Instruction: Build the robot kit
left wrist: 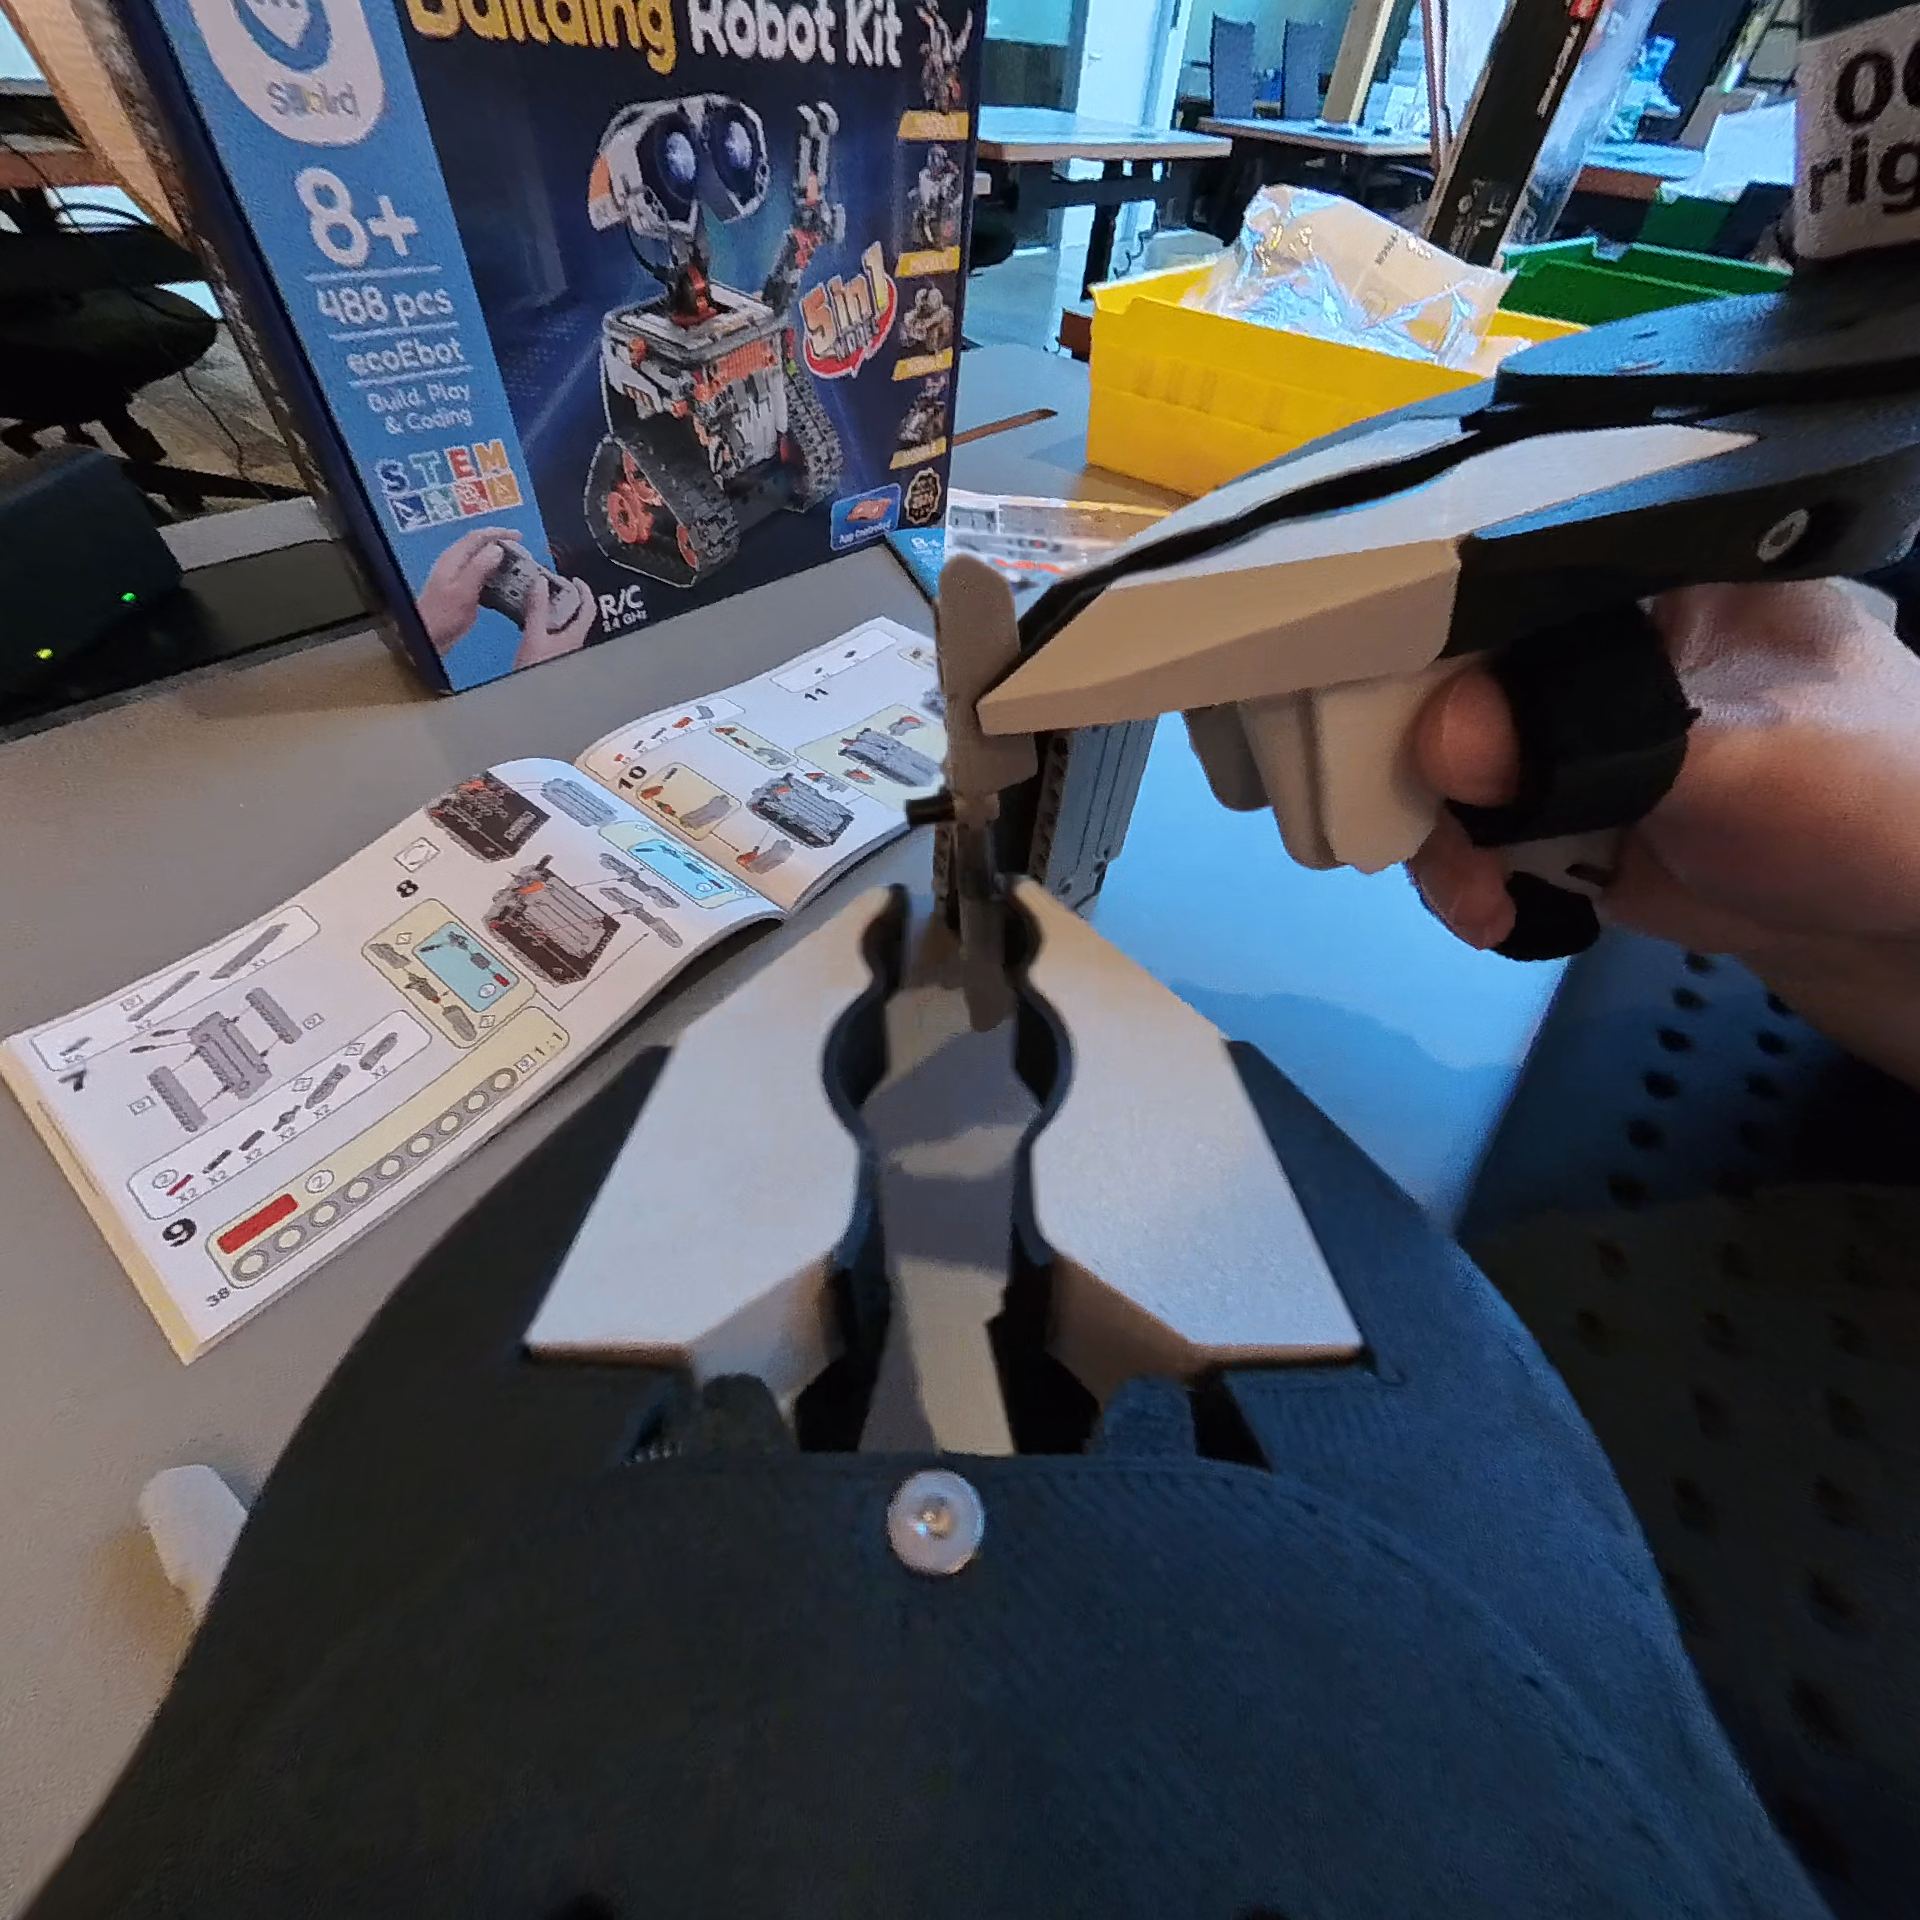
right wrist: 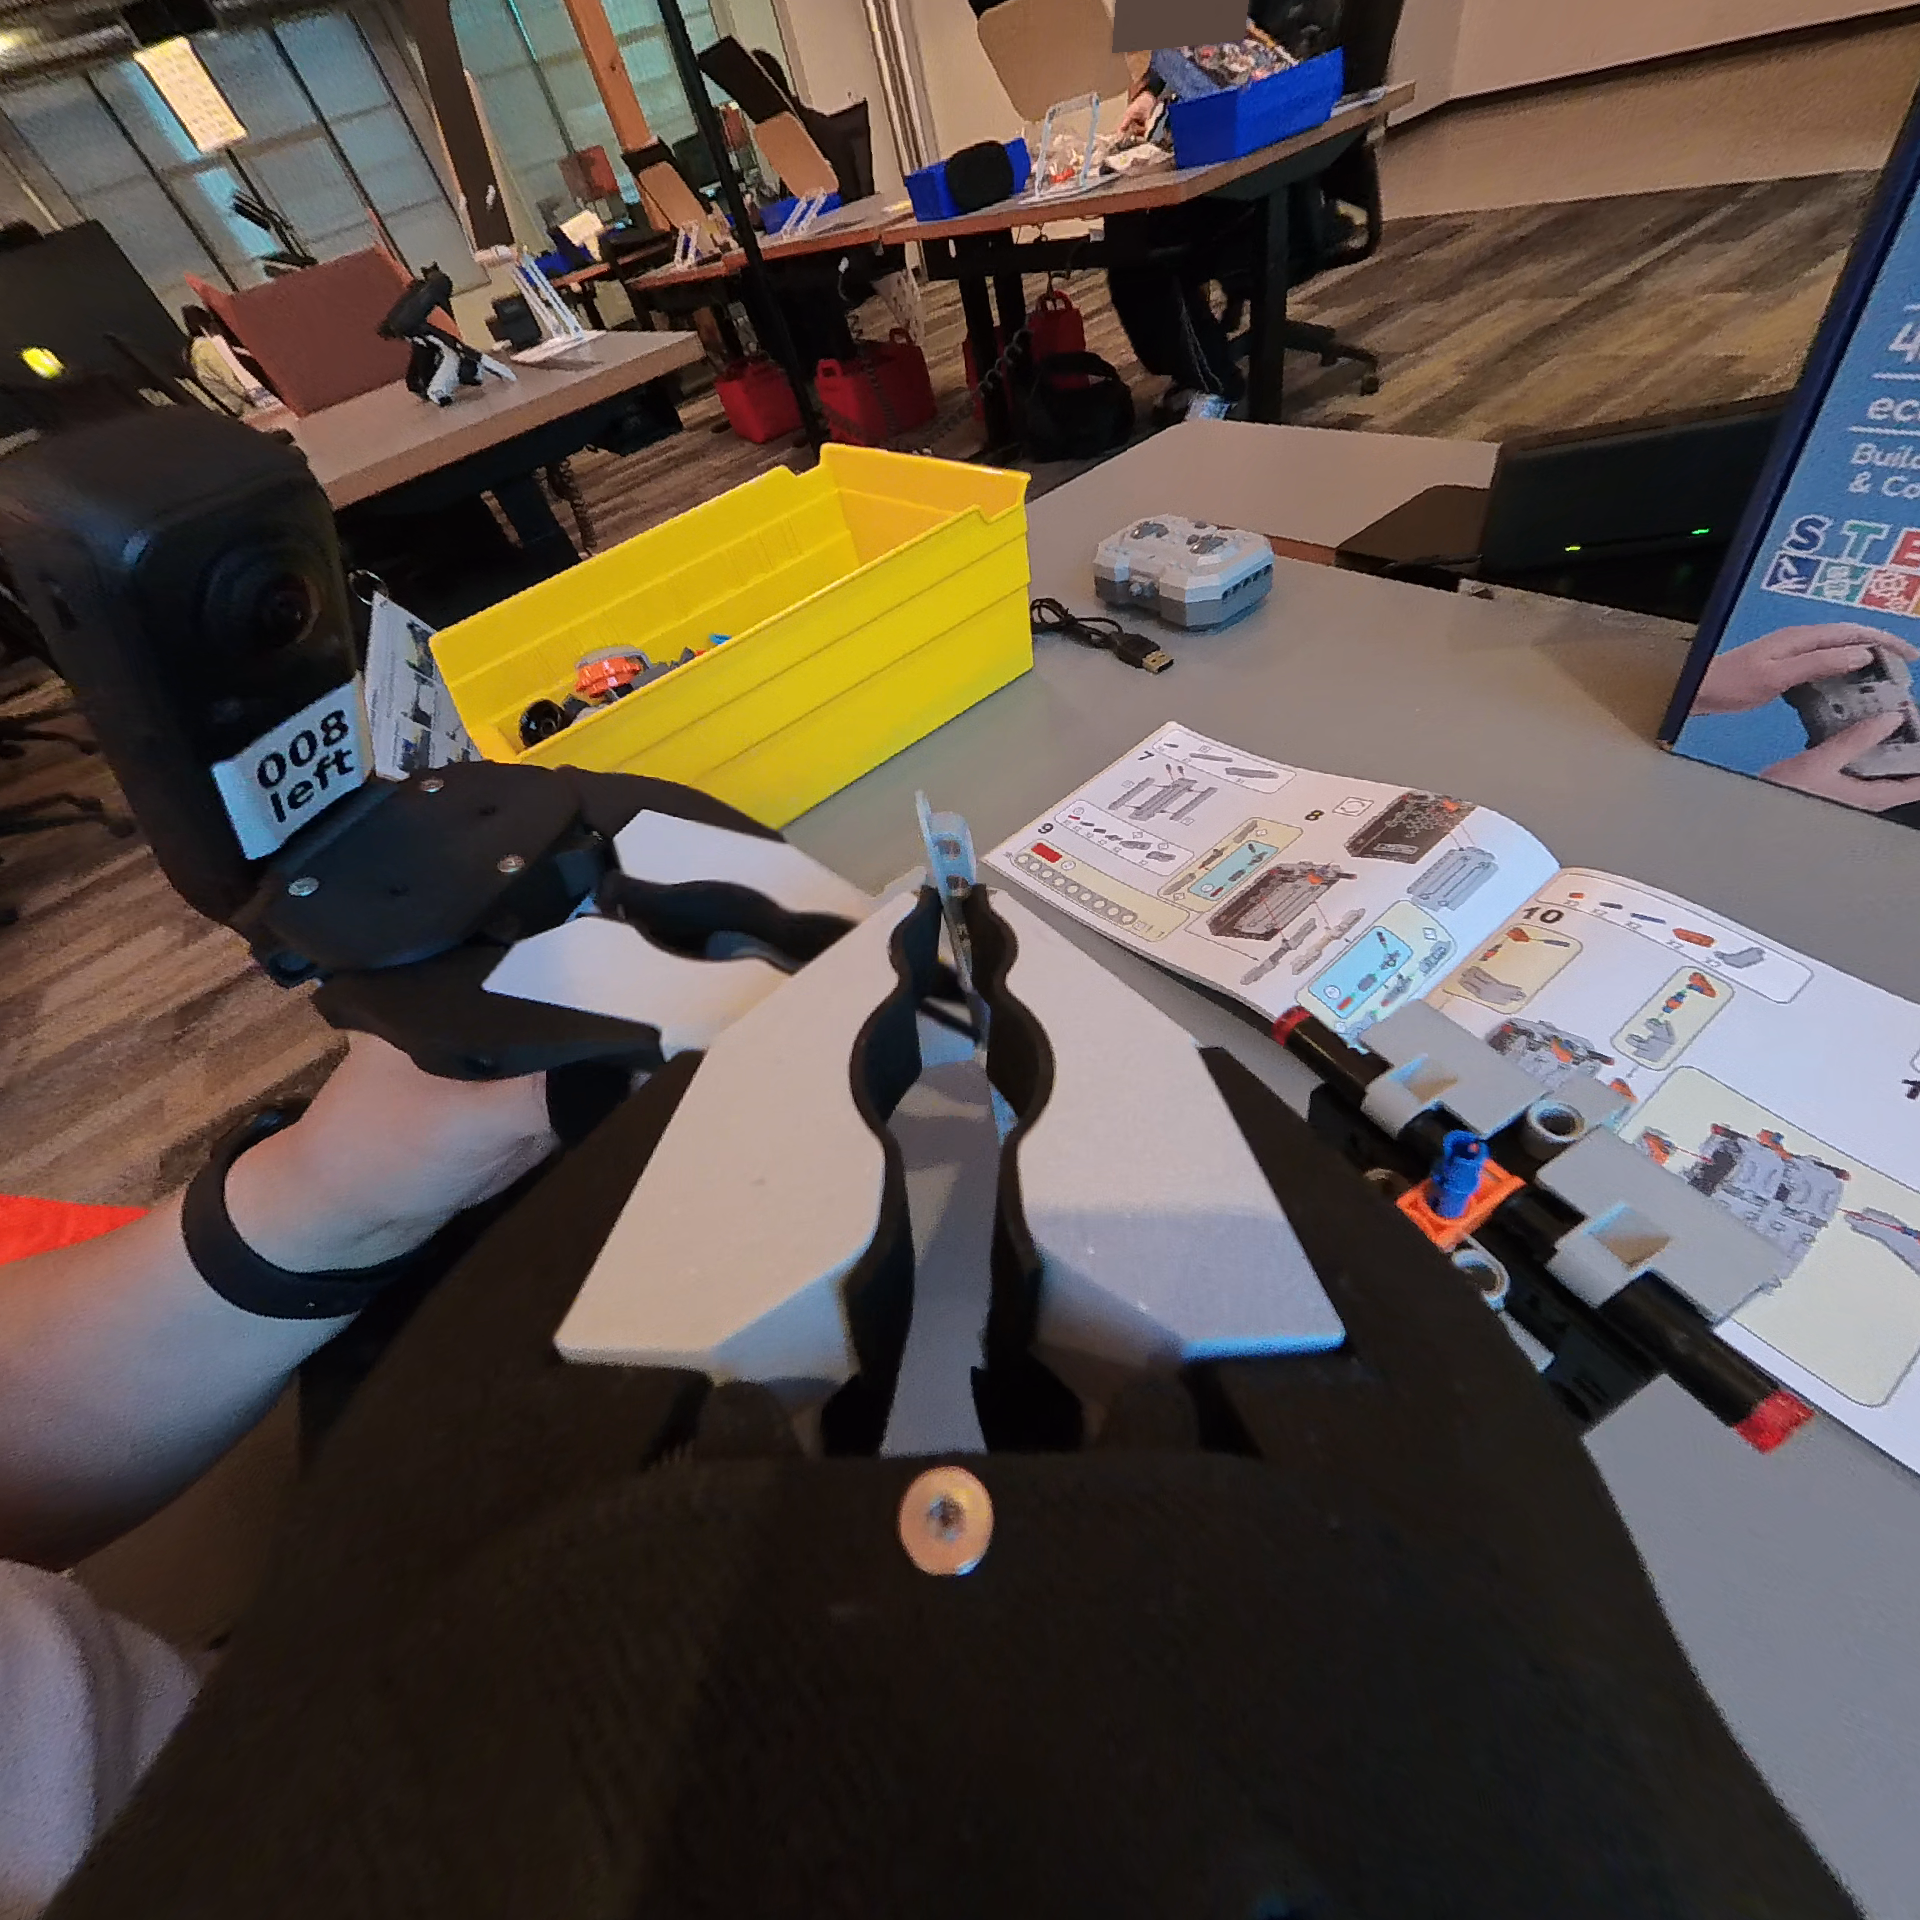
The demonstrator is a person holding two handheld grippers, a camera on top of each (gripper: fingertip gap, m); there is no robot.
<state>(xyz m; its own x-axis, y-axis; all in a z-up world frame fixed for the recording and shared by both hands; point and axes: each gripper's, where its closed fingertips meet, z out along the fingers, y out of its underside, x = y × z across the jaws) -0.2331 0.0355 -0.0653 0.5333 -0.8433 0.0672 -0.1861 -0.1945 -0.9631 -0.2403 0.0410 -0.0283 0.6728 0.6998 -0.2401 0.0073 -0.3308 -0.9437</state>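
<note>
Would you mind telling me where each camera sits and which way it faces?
Left wrist view: on the left tongs, facing the kit box; the right tongs and a hand show.
Right wrist view: on the right tongs, facing the yellow bin; the left tongs show.
Shared: the grey beam, the open booklet.

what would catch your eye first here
Both grippers meet mid-table on one grey beam: the right gripper pinches it from the right, and the left gripper closes on it from below. Beside them lies an open booklet, with a tall blue box standing behind it. A yellow bin sits at the table's far edge.
</note>
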